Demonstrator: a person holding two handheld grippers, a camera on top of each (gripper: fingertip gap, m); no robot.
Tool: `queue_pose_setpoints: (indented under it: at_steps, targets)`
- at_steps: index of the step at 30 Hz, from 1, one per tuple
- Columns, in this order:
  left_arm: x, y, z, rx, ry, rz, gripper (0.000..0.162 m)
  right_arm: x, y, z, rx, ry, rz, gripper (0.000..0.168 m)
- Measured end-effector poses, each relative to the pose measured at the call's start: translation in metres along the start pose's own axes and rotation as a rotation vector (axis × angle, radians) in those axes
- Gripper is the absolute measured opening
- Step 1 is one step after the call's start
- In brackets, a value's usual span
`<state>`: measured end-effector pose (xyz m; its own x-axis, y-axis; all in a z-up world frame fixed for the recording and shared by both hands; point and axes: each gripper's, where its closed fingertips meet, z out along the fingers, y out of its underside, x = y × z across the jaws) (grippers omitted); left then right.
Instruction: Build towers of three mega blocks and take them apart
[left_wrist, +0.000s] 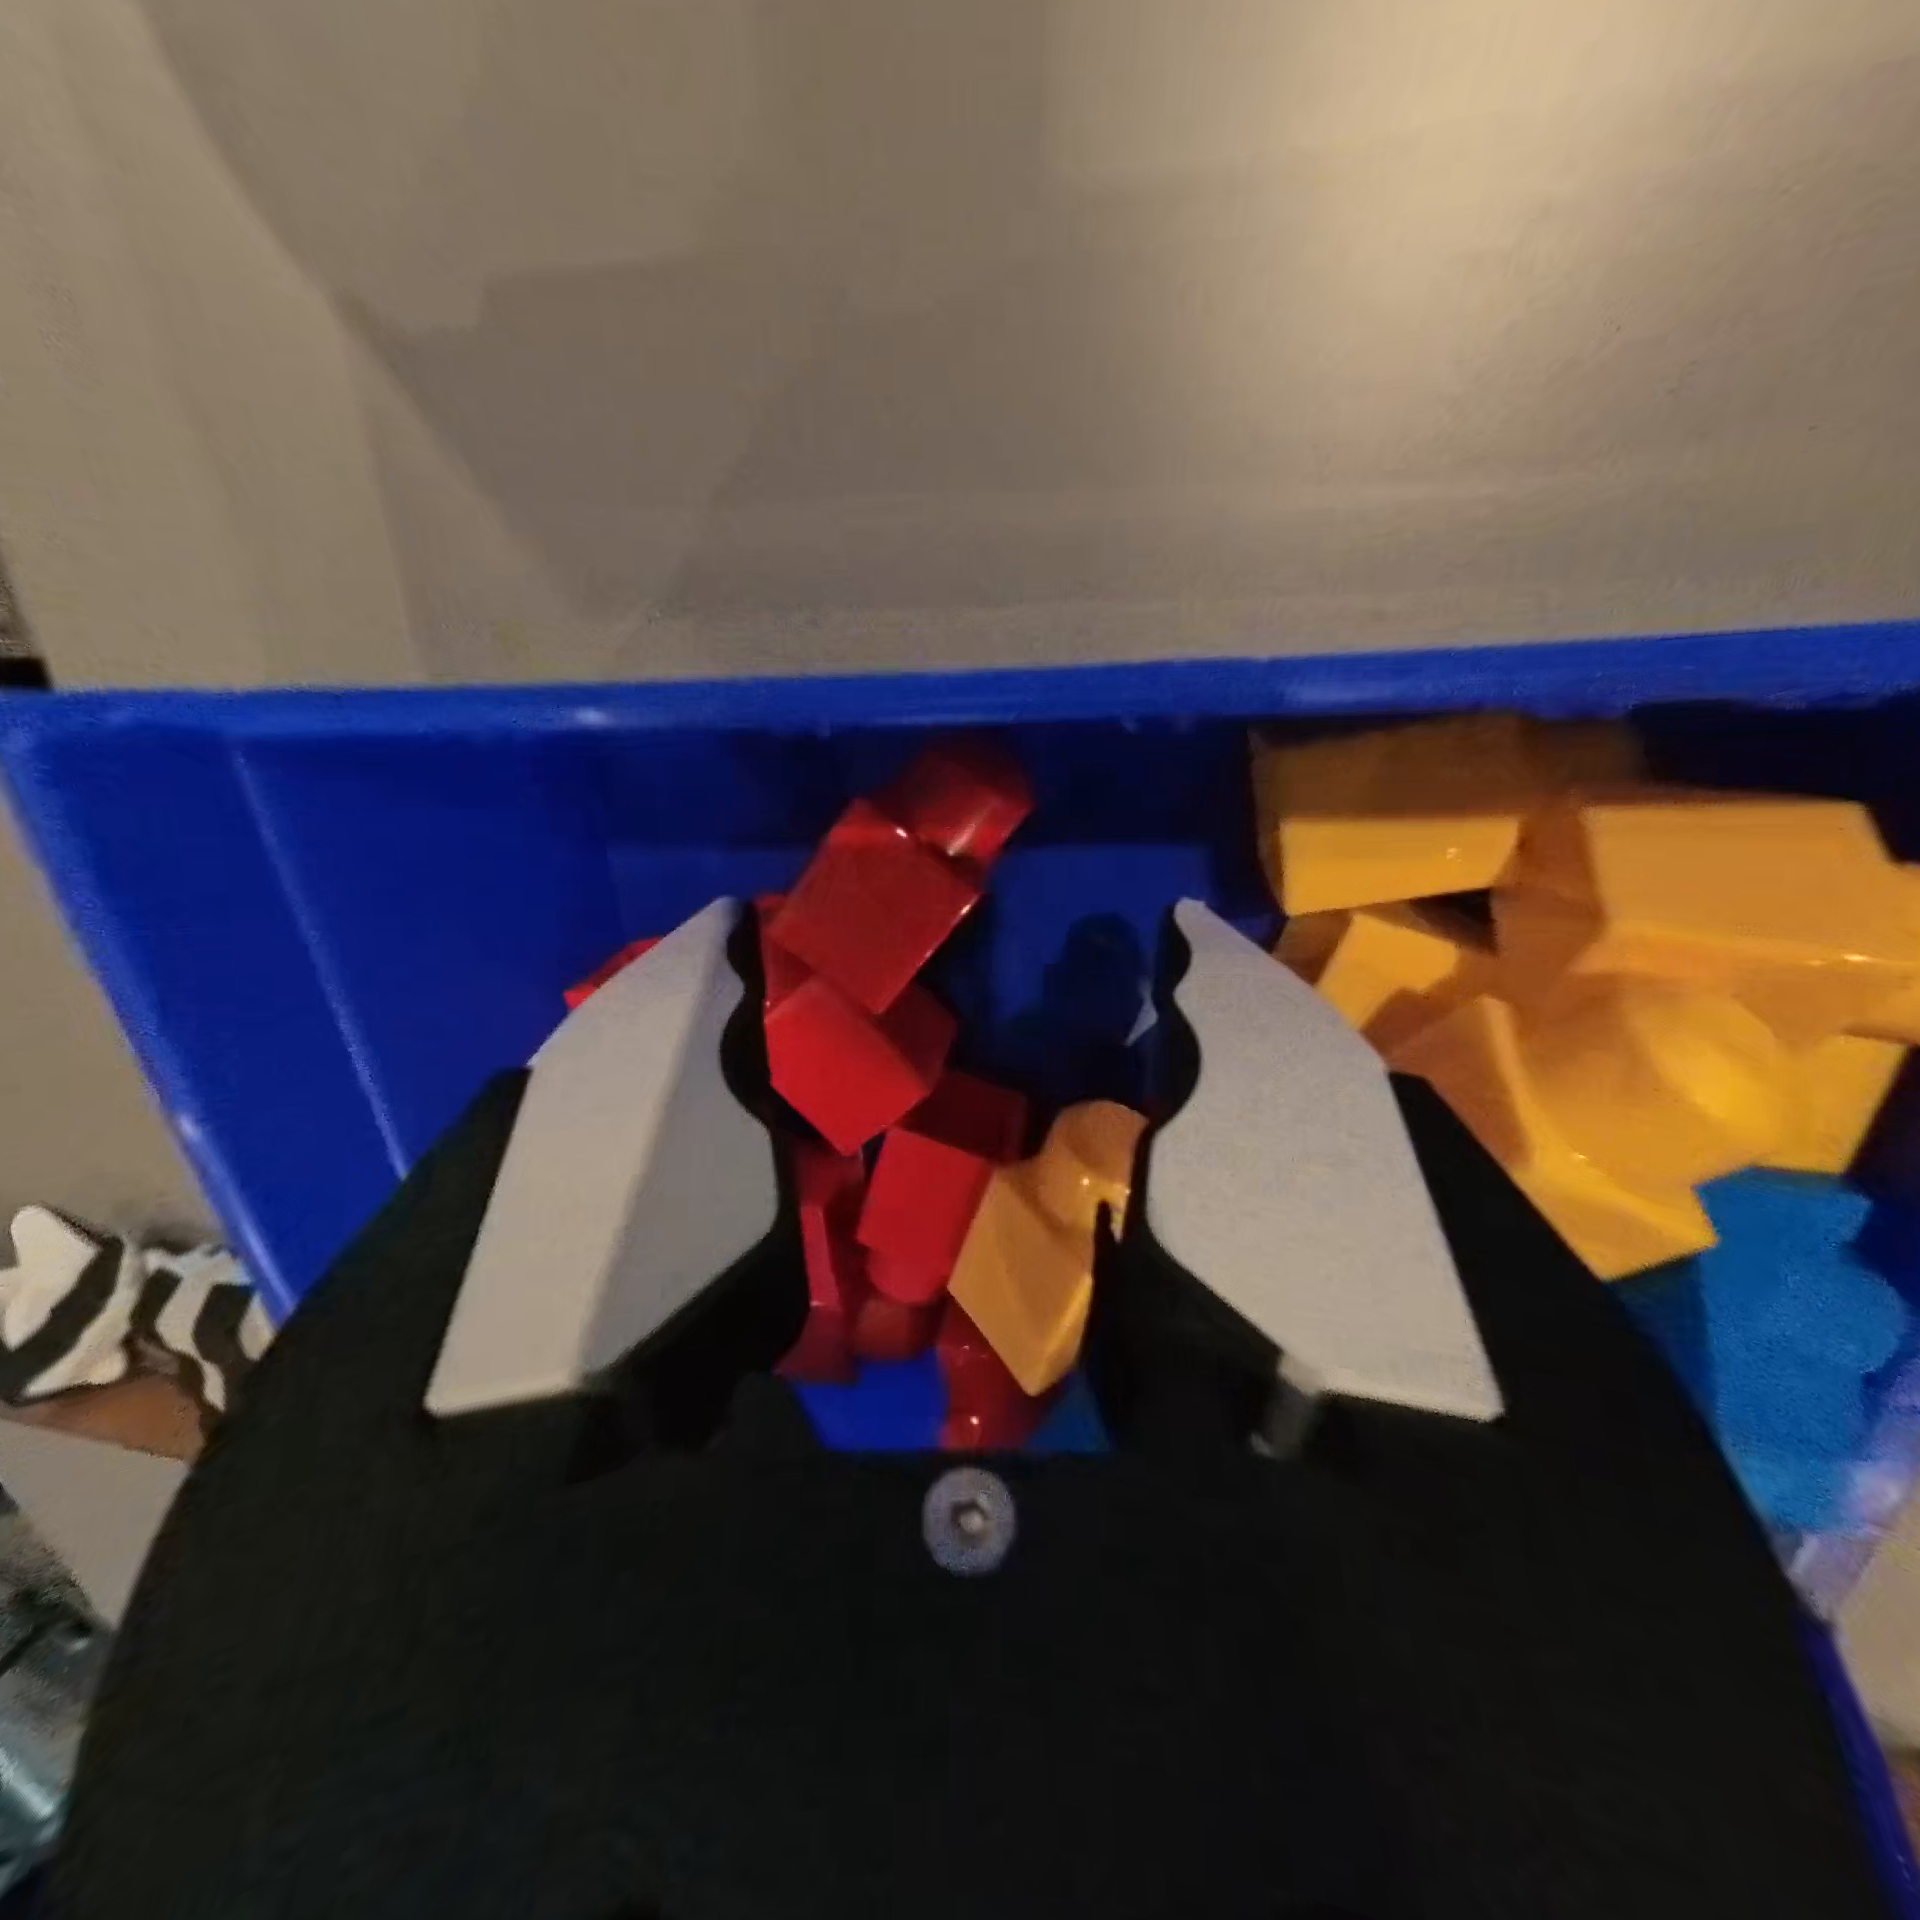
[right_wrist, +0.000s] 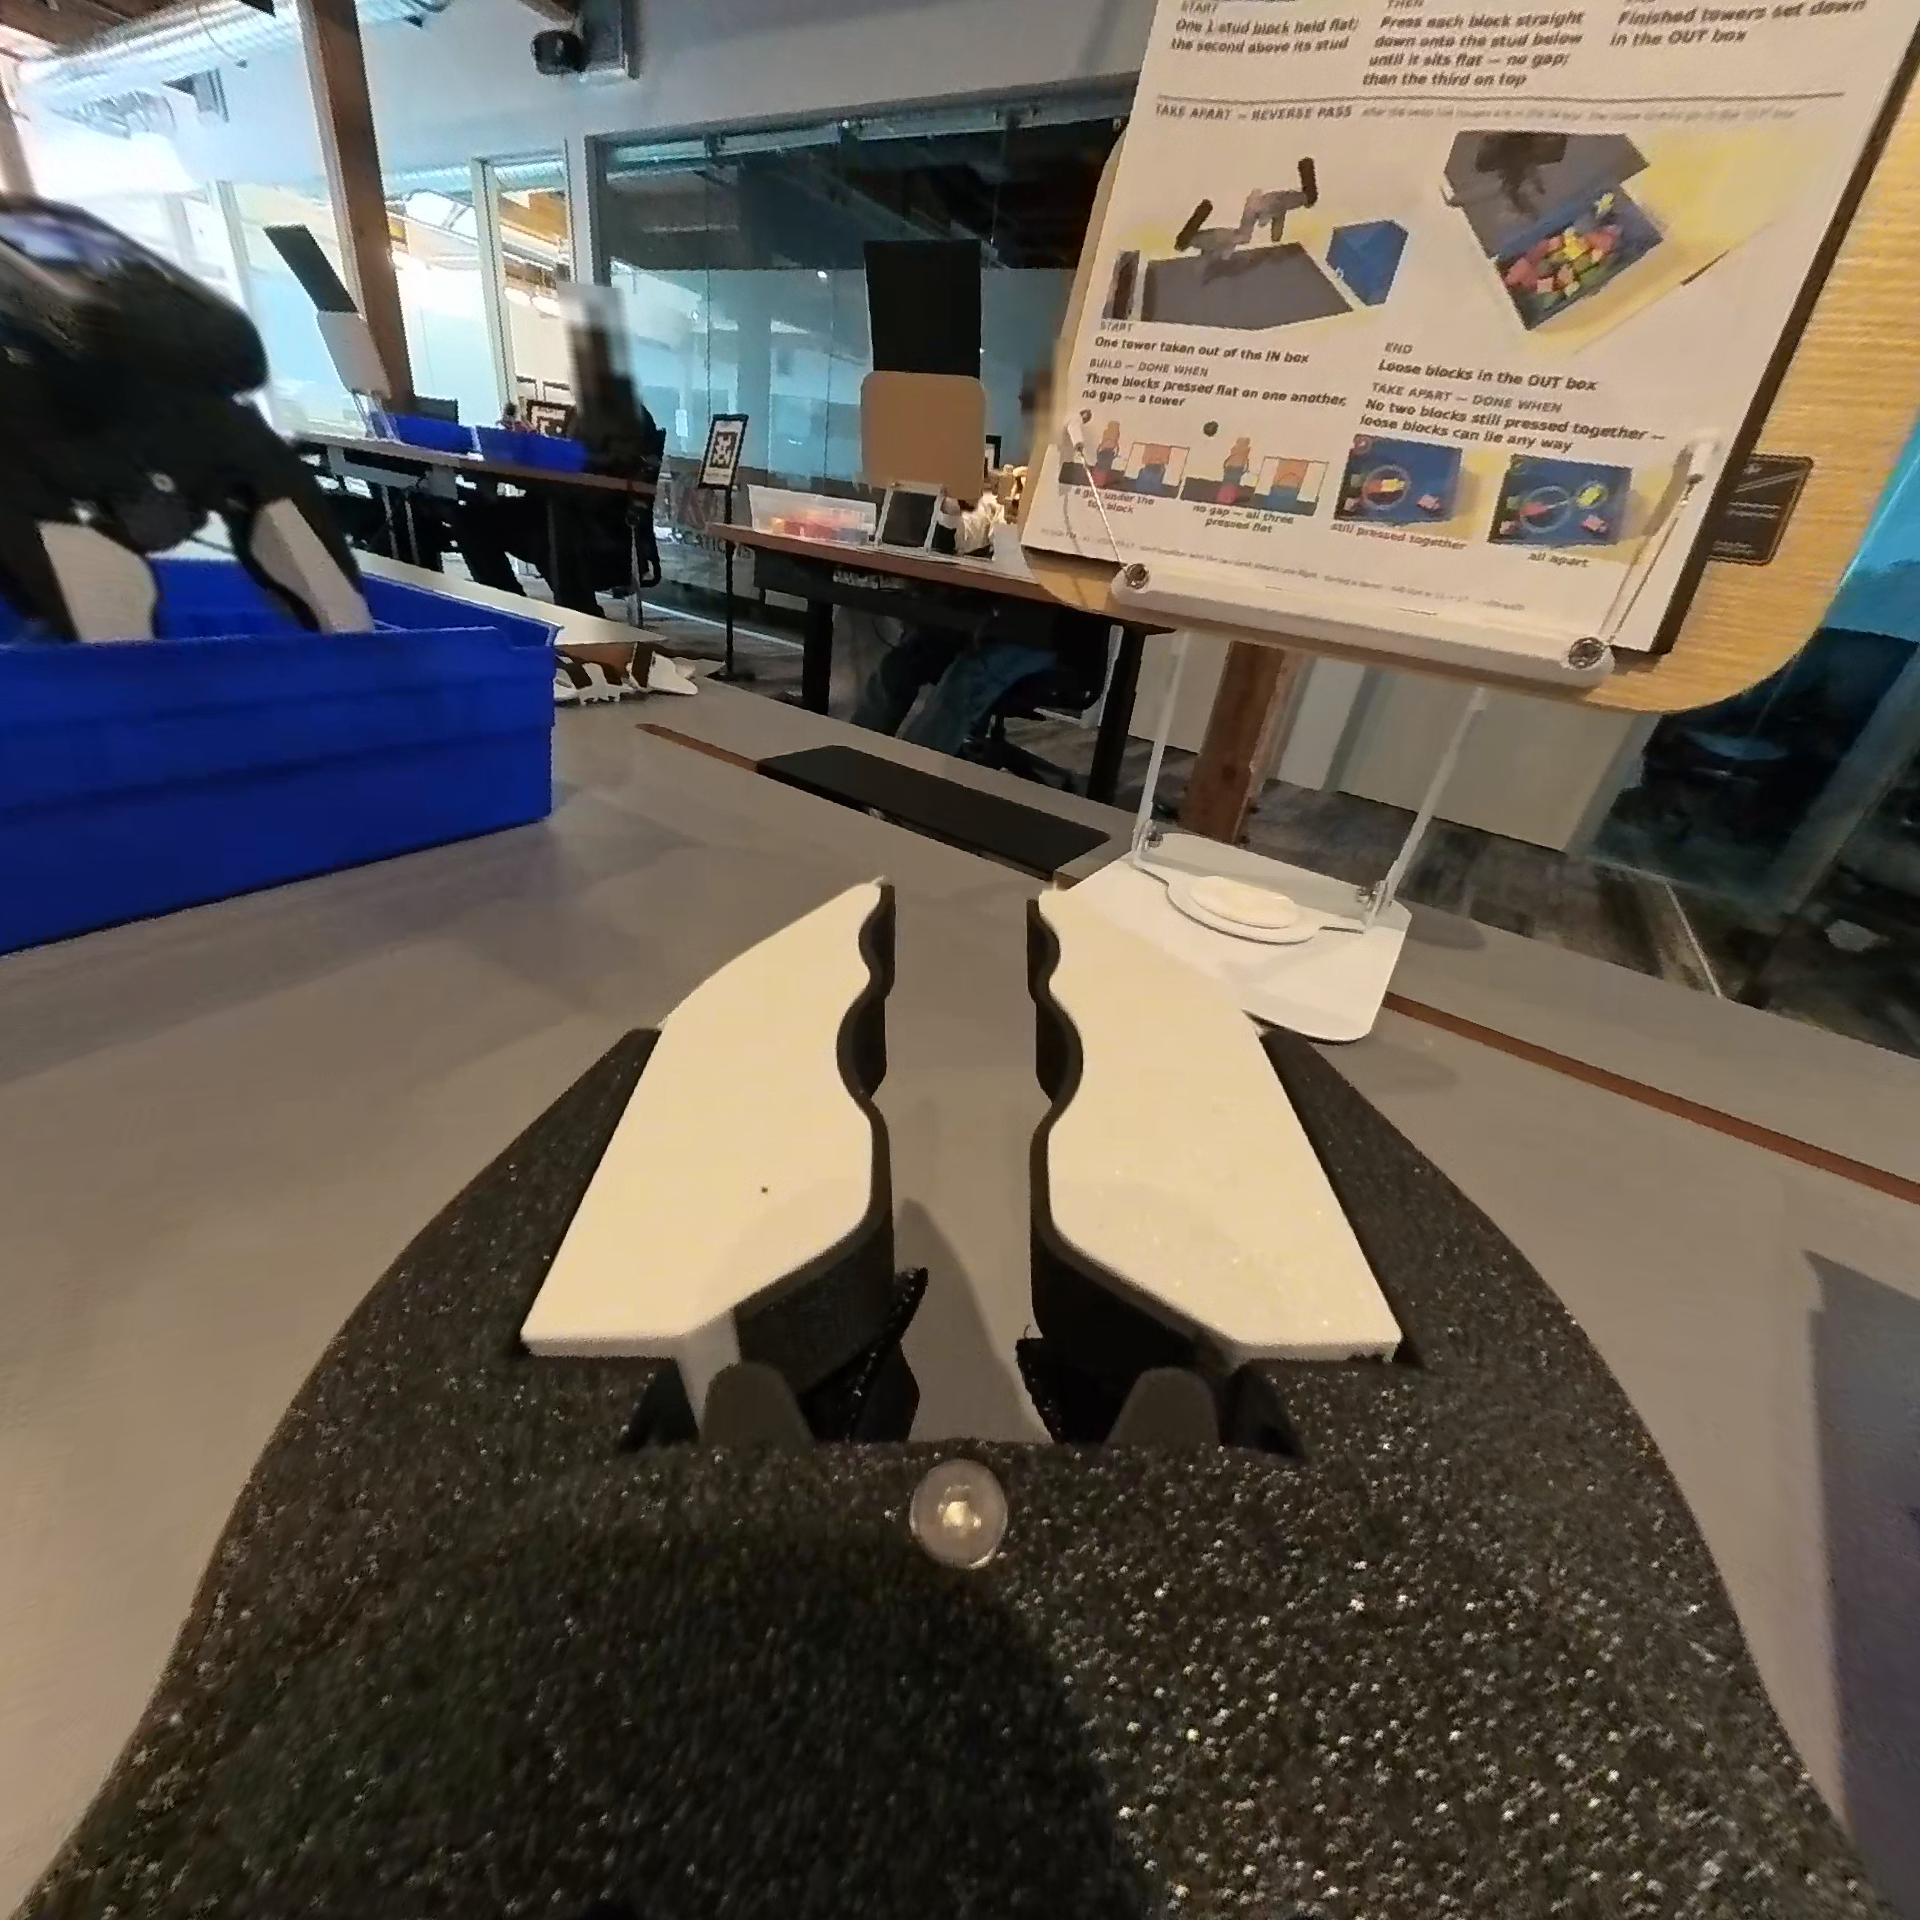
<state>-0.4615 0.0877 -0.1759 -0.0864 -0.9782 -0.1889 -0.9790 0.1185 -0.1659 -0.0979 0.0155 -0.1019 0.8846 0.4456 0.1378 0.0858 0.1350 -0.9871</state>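
Note:
My left gripper (left_wrist: 956, 920) is open and points down into a blue bin (left_wrist: 935, 691). Red mega blocks (left_wrist: 862, 914) are piled between and under its fingers, with one yellow block (left_wrist: 1049, 1226) near the right finger. It holds nothing. More yellow blocks (left_wrist: 1558, 987) and blue blocks (left_wrist: 1787, 1299) lie to the right in the bin. My right gripper (right_wrist: 956, 914) is open and empty, low over the grey table (right_wrist: 312, 1091). The right wrist view shows the left gripper (right_wrist: 208, 603) dipping into the blue bin (right_wrist: 260, 727) at far left.
An instruction board (right_wrist: 1455, 312) stands on a white stand base (right_wrist: 1247, 935) just ahead and right of my right gripper. A black pad (right_wrist: 935, 810) lies beyond it. A black-and-white striped item (left_wrist: 104, 1299) lies left of the bin. Desks, chairs and a seated person are far behind.

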Motion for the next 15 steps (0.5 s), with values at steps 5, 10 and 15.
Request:
queue_pose_setpoints:
  at_steps: [5,10,15]
  targets:
    - [-0.006,0.005,0.023,-0.095,0.035,0.062,0.072,0.001,0.002,0.001,-0.008,0.001,-0.001,0.024]
    - [-0.009,0.014,0.038,-0.168,0.042,0.06,0.053,0.001,0.001,0.0,-0.006,0.001,0.005,0.024]
    - [-0.008,0.02,0.022,-0.212,0.052,-0.131,0.043,0.003,0.0,-0.001,0.001,0.008,0.014,0.024]
